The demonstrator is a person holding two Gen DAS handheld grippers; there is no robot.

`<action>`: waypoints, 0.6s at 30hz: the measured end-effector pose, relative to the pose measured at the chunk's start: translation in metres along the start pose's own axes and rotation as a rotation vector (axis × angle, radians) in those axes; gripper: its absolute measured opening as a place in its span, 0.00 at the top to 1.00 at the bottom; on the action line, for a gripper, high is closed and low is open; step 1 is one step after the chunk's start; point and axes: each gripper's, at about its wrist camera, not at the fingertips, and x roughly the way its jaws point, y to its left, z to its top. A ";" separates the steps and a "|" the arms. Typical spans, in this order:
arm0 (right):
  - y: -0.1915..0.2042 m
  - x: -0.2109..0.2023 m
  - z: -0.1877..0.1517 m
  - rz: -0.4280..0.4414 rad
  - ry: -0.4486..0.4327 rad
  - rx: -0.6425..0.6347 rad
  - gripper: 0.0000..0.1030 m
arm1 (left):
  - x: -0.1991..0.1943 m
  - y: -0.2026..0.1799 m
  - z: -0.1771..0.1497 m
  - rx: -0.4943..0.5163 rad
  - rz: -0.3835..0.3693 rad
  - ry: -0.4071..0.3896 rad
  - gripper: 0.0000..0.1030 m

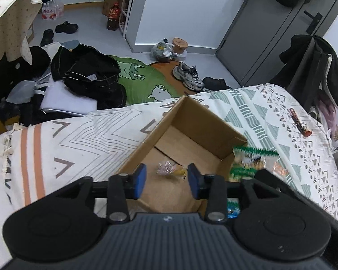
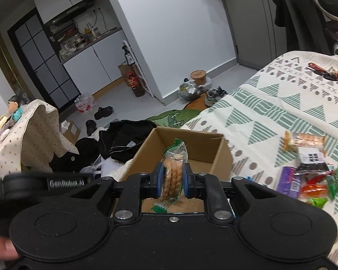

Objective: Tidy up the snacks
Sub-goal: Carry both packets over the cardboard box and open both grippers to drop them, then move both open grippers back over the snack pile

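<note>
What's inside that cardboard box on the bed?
In the cardboard box, one small wrapped snack lies on the bare floor. The left gripper, open, hides the near end, so anything there cannot be seen.

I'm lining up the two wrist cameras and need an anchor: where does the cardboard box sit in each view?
Left wrist view: the cardboard box fills the centre, open, straight ahead of the open left gripper, with a small wrapped snack on its floor.
Right wrist view: the box is at centre, behind the right gripper, which is shut on a cracker packet.
Shared landmark: the grey sneaker on the floor.
</note>
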 end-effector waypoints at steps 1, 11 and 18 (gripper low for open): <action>0.001 0.003 0.001 0.007 0.001 0.006 0.83 | 0.001 0.000 -0.001 0.001 0.011 0.007 0.53; -0.012 -0.005 -0.002 -0.062 -0.024 0.056 0.34 | 0.001 -0.002 -0.008 0.039 0.108 0.036 0.21; -0.031 -0.026 -0.011 -0.177 -0.025 0.043 0.12 | 0.000 -0.021 -0.019 0.057 0.128 0.061 0.16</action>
